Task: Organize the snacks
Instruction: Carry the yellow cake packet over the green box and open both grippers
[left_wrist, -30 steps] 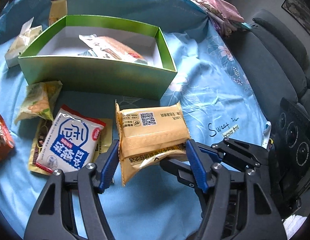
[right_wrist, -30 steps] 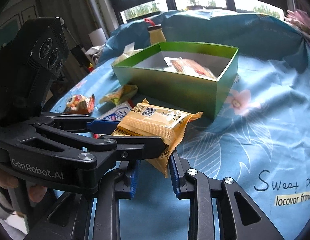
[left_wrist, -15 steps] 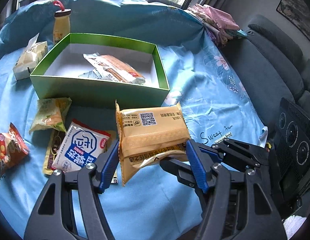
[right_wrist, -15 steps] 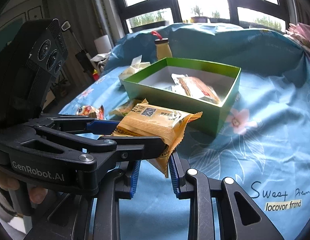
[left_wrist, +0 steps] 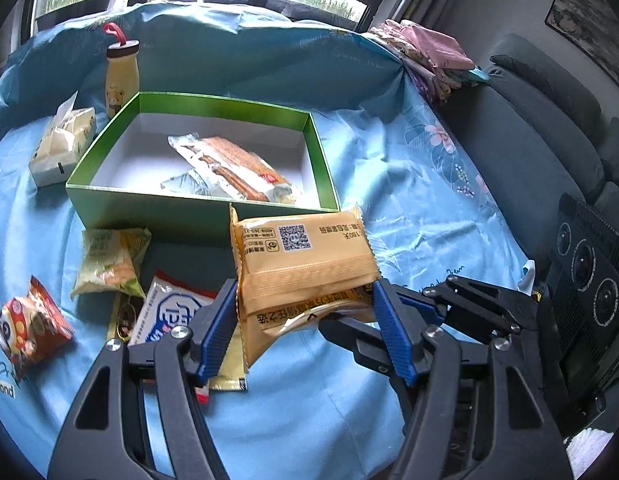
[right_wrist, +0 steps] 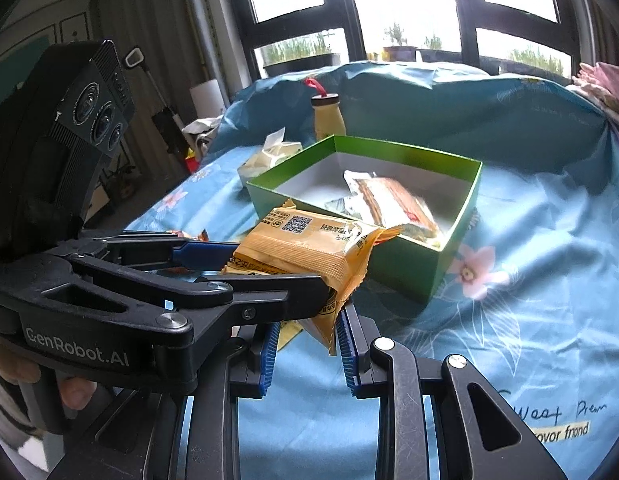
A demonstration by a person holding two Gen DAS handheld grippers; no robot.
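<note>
An orange snack packet (left_wrist: 305, 256) with a QR code hangs in the air in front of the green open box (left_wrist: 149, 204). My left gripper (left_wrist: 305, 292) is shut on its two long sides. My right gripper (right_wrist: 307, 332) comes in from the right and is shut narrowly on the packet's (right_wrist: 309, 244) lower corner, partly hidden behind the left gripper (right_wrist: 281, 270). The right gripper's fingers (left_wrist: 461, 300) reach under the packet in the left wrist view. A clear-wrapped snack (left_wrist: 233, 164) lies inside the box (right_wrist: 389, 268).
On the blue cloth in front of the box lie a green-yellow bag (left_wrist: 109, 264), a white-and-blue packet (left_wrist: 169, 312), a flat yellow packet (left_wrist: 225, 376) and a red bag (left_wrist: 25, 324). A tissue pack (left_wrist: 61, 144) and a bottle (left_wrist: 121, 76) stand far left. A grey sofa (left_wrist: 529, 152) is on the right.
Both grippers have risen together with the orange packet. The box floor and the cloth in front of it show more now, and the grips look unchanged.
</note>
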